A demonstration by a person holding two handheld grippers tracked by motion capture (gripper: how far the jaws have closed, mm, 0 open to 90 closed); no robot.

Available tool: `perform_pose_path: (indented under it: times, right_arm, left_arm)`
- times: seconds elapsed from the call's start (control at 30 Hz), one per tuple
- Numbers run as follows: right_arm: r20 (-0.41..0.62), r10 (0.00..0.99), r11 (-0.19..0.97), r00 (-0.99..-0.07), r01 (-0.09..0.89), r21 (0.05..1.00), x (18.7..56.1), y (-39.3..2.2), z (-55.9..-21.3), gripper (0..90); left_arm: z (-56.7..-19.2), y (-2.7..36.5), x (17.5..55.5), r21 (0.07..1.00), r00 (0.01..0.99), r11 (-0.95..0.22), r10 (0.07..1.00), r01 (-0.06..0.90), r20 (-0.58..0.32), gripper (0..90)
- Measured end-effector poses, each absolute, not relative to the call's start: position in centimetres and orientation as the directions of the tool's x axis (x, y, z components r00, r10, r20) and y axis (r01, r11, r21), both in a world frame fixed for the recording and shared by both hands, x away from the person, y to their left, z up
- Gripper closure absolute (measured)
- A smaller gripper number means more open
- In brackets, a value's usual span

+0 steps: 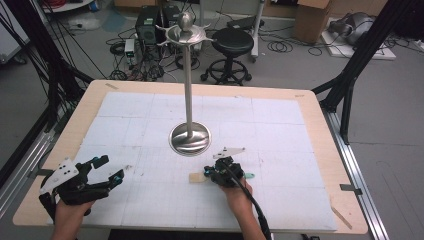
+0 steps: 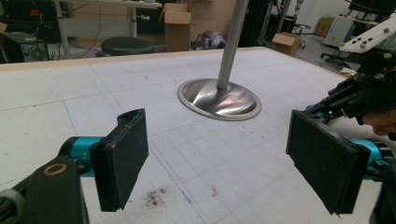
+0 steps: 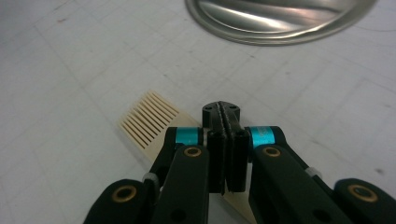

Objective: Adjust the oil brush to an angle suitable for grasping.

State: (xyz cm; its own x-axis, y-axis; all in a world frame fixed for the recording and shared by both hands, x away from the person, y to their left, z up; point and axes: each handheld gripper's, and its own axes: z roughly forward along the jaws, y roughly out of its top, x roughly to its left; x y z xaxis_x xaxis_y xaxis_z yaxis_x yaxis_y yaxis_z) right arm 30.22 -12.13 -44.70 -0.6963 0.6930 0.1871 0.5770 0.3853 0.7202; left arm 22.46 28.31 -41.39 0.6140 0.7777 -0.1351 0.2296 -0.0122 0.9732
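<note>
While open mat spreads toward the stand base, the right gripper clamps shut over a pale, fine-toothed wooden comb; the left gripper gapes empty.

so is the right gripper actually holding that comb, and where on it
Cannot tell for sure. The right gripper has its jaws shut over the pale wooden comb, above its plain end; the teeth stick out free. The left gripper is open, empty.

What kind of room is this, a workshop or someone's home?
Most likely a lab or workshop: a wooden table under a white gridded sheet, black computer towers amid tangled cables on the grey floor, a black round stool, and brown cardboard boxes.
</note>
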Motion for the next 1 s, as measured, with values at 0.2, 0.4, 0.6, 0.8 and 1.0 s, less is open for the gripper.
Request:
perform_pose_path:
  times: [0.2,0.4,0.6,0.8,1.0]
  right_arm:
    - [0.194,0.666,0.399,-0.720,0.564,0.723,29.9,-11.4,-44.8,86.3]
    - [0.186,0.695,0.349,-0.694,0.552,0.757,29.8,-13.9,-43.9,87.0]
    - [0.152,0.793,0.259,-0.591,0.551,0.793,29.4,-19.2,-42.9,89.2]
    - [0.104,0.870,0.234,-0.483,0.588,0.774,28.8,-23.7,-43.8,89.2]
    - [0.112,0.891,0.217,-0.440,0.630,0.746,27.9,-25.9,-44.4,89.2]
  left_arm:
    - [-41.4,28.3,22.5,0.973,0.613,-0.014,0.778,0.232,-0.135,21.2]
    - [-41.4,28.3,22.5,0.972,0.611,-0.012,0.779,0.234,-0.138,21.3]
    - [-41.4,28.4,22.5,0.972,0.607,-0.006,0.782,0.236,-0.142,21.3]
    - [-41.5,28.3,22.5,0.971,0.609,-0.011,0.781,0.237,-0.140,21.3]
    - [-41.5,28.2,22.5,0.971,0.610,-0.013,0.780,0.238,-0.139,21.4]
